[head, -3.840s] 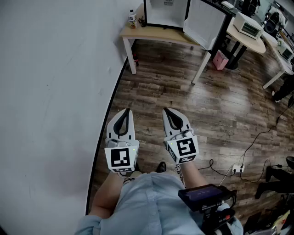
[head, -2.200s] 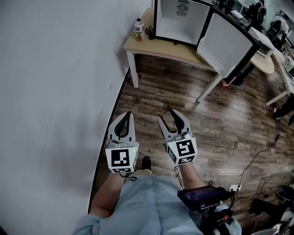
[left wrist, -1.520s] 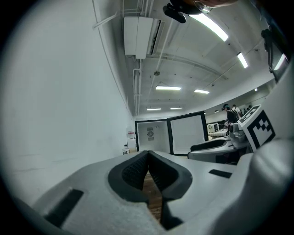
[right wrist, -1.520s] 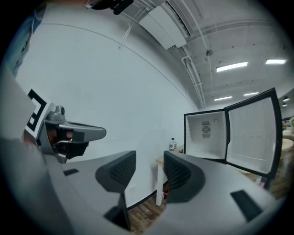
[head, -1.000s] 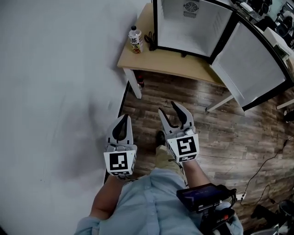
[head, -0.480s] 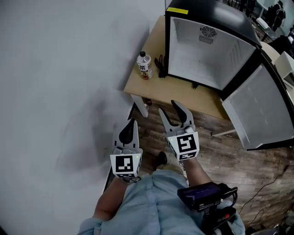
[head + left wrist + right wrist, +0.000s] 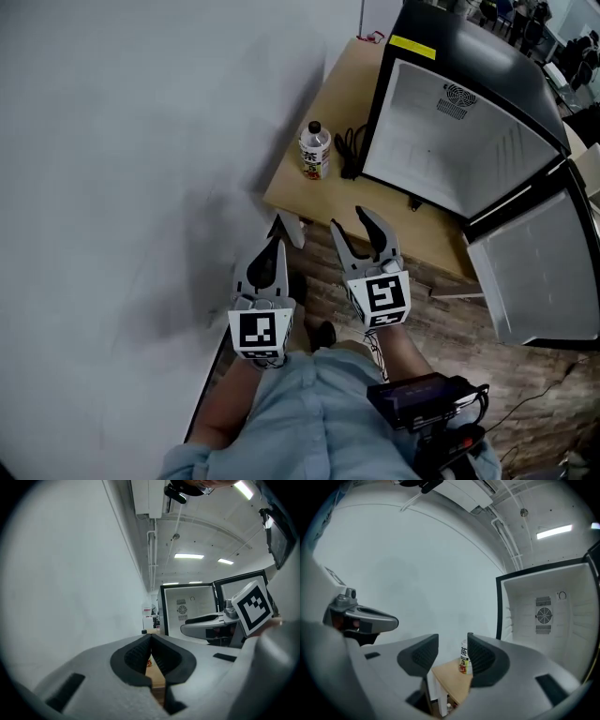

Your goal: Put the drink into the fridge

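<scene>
The drink bottle (image 7: 315, 151) stands upright, cap up, on the wooden table (image 7: 309, 195) beside the open fridge (image 7: 450, 141). Your left gripper (image 7: 277, 227) has its jaws together; your right gripper (image 7: 350, 222) has them partly apart (nothing between).

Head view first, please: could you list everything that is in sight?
drink bottle: one, pale label, dark cap, upright on the table left of the fridge
fridge: one, black, white inside, door open, on the table
dark bundle, perhaps a cable: one, between bottle and fridge
table: one, light wood, against the wall
wall: white, left
floor: dark wood planks
left gripper: white, fingers together, empty
right gripper: white, fingers apart, empty
</scene>
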The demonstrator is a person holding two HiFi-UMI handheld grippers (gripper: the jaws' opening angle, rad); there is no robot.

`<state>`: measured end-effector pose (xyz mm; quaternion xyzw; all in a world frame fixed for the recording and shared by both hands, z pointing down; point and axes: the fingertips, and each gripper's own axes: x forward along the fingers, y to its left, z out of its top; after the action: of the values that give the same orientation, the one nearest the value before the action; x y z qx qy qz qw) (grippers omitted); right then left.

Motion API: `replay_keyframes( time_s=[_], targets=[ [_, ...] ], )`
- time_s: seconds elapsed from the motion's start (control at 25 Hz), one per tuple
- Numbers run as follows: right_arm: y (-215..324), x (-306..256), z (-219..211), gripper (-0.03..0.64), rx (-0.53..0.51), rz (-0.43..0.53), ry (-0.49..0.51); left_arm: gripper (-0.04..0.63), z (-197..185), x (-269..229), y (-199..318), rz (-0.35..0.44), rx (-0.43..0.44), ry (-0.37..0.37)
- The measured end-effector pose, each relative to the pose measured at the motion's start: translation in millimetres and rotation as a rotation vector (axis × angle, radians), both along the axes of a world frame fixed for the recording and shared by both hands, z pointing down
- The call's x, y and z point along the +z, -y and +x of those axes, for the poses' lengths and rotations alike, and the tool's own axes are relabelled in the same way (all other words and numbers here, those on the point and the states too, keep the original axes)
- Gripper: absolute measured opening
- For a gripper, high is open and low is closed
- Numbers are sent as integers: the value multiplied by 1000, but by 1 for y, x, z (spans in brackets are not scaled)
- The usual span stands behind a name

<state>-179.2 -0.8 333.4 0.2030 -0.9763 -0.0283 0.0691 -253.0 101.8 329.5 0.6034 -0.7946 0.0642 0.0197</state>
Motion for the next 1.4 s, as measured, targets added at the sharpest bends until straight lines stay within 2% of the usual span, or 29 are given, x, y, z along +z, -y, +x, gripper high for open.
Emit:
replay_keyframes(
  time_s=[0.2, 0.4, 0.56, 0.64, 0.72, 0.92, 1.08, 1.4],
  targets=[
    [33, 28, -35, 201, 25, -26, -42, 9, -40, 13, 43, 2, 28, -22],
    [72, 71, -80, 213, 56, -69, -76, 9, -95, 43, 92, -35, 34, -53],
    [98, 105, -104, 298, 85, -81, -77, 9, -134, 74, 120, -58, 19, -43],
    [103, 120, -111, 356, 83, -100, -75, 9, -140, 91, 126, -88, 11, -52],
    [107, 136, -116, 385, 69, -123, -84, 9, -140, 106, 133, -115, 3, -65],
    [130, 173, -141, 422, 75, -137, -104, 9, -144, 141, 163, -154, 45, -108],
    [144, 189, -163, 436, 88, -128, -119, 9, -159, 166, 169, -191, 45, -146],
    [163, 218, -194, 457, 90, -122, -187, 9, -176, 189, 181, -202, 57, -190]
  ],
)
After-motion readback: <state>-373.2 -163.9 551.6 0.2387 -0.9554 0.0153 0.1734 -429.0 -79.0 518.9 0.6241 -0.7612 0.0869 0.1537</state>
